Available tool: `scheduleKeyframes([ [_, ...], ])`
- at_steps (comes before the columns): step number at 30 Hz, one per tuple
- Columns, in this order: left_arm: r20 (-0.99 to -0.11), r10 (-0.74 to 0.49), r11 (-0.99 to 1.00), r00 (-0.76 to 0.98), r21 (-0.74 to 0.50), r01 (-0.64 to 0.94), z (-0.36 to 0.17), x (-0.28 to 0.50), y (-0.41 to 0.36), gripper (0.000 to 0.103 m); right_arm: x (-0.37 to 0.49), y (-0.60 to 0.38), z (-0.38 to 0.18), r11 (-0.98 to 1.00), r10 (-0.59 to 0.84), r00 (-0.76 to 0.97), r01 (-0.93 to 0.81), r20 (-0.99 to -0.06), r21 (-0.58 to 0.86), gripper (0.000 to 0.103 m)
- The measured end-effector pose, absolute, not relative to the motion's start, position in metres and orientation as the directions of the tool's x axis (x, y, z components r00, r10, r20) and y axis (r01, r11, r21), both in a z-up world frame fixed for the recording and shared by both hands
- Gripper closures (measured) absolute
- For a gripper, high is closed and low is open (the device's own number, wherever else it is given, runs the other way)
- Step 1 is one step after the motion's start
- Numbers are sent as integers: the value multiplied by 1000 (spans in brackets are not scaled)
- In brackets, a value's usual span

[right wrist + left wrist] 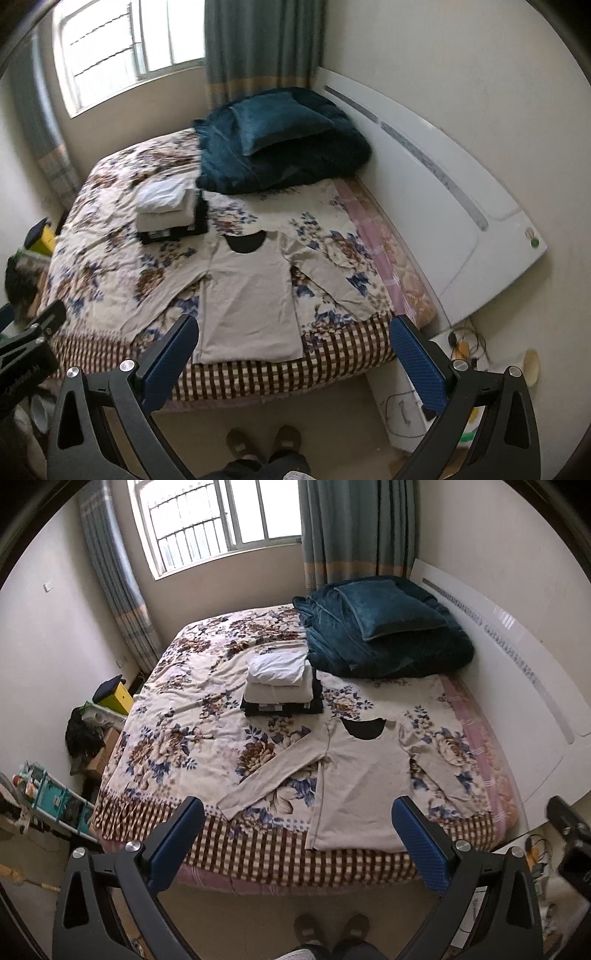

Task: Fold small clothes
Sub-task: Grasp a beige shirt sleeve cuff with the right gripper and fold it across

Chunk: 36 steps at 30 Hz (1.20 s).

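Note:
A beige long-sleeved shirt (360,786) lies spread flat on the near part of the floral bedspread (177,716), collar away from me, sleeves out to both sides. It also shows in the right wrist view (249,306). Behind it stands a stack of folded clothes (280,686), white on top, dark at the bottom; it also shows in the right wrist view (166,210). My left gripper (297,808) is open and empty, held above the bed's near edge. My right gripper (295,326) is open and empty, likewise short of the shirt's hem.
A folded teal blanket with a pillow (384,627) lies at the bed's far right. A white headboard (517,657) runs along the right. Cluttered shelves and boxes (55,797) stand left of the bed. A small white table with cables (406,398) stands at the right.

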State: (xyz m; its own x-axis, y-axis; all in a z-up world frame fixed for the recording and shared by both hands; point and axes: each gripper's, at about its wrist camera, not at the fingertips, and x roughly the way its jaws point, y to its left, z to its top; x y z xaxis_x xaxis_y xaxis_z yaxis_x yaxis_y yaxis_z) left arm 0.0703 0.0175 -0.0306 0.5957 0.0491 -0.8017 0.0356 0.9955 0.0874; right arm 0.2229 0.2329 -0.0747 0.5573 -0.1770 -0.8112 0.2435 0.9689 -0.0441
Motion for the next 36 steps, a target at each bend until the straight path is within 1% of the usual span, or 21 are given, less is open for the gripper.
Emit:
scheduleKeyframes([
  [2, -804, 49, 994, 593, 96, 48, -44, 85, 17, 0, 239, 225, -93, 950, -230, 534, 304, -813, -69, 0],
  [6, -810, 71, 987, 583, 143, 79, -78, 123, 6, 0, 276, 197, -138, 913, -269, 475, 403, -838, -64, 0],
  [10, -834, 74, 988, 547, 138, 76, -122, 168, -14, 0, 319, 154, -197, 869, -251, 394, 494, -884, -26, 0],
  [12, -845, 68, 990, 531, 122, 68, -143, 189, -27, 0, 337, 126, -230, 842, -235, 396, 540, -888, 18, 0],
  [14, -861, 79, 990, 502, 128, 63, -171, 213, -44, 0, 357, 89, -275, 792, -199, 366, 606, -909, 70, 0],
  [17, -877, 126, 983, 464, 172, 59, -212, 245, -70, 0, 375, 41, -344, 694, -140, 318, 707, -938, 136, 0],
  [21, -907, 134, 981, 400, 177, 73, -283, 281, -98, 0, 387, -26, -462, 527, -45, 200, 837, -979, 147, 0],
  [24, -949, 111, 984, 294, 148, 104, -367, 303, -113, 0, 380, -60, -538, 409, 7, 146, 902, -989, 136, 0],
  [26, -957, 145, 977, 251, 178, 118, -412, 311, -120, 0, 375, -76, -582, 353, 6, 125, 928, -992, 120, 0],
  [27, -958, 174, 971, 226, 205, 122, -443, 316, -121, 0, 373, -82, -595, 338, 4, 130, 933, -992, 124, 0],
  [29, -960, 201, 966, 195, 227, 125, -478, 324, -122, 0, 372, -90, -623, 296, 3, 133, 947, -991, 128, 0],
  [31, -961, 215, 965, 171, 236, 116, -511, 334, -121, 0, 374, -100, -652, 231, 15, 163, 959, -987, 162, 0],
  [36, -968, 215, 973, 131, 224, 59, -559, 360, -113, 0, 383, -116, -707, 46, 3, 234, 971, -972, 233, 0],
])
